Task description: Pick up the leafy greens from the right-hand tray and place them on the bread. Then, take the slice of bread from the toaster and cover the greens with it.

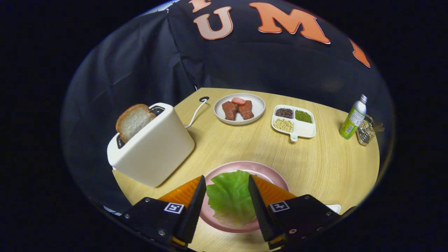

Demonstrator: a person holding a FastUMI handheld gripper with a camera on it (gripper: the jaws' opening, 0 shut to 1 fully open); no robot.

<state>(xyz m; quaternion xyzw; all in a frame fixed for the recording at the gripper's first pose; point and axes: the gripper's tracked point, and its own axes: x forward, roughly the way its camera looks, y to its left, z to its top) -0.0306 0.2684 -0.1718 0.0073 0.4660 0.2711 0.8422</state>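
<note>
Hovering over the round pink plate (276, 176) on the worktop, the gripper (226, 183) has its jaws wide with the flat green lettuce leaf (229, 196) between them, maybe just dropped, while the bread slice (133, 120) waits in the cream toaster (154, 147).

leafy greens (229, 197): light green
plate (266, 175): pink
toaster (154, 147): cream white
slice of bread (133, 120): white, brown crust
table (329, 164): light wood
gripper (226, 187): black, orange fingers (183, 191), spread wide apart
</note>
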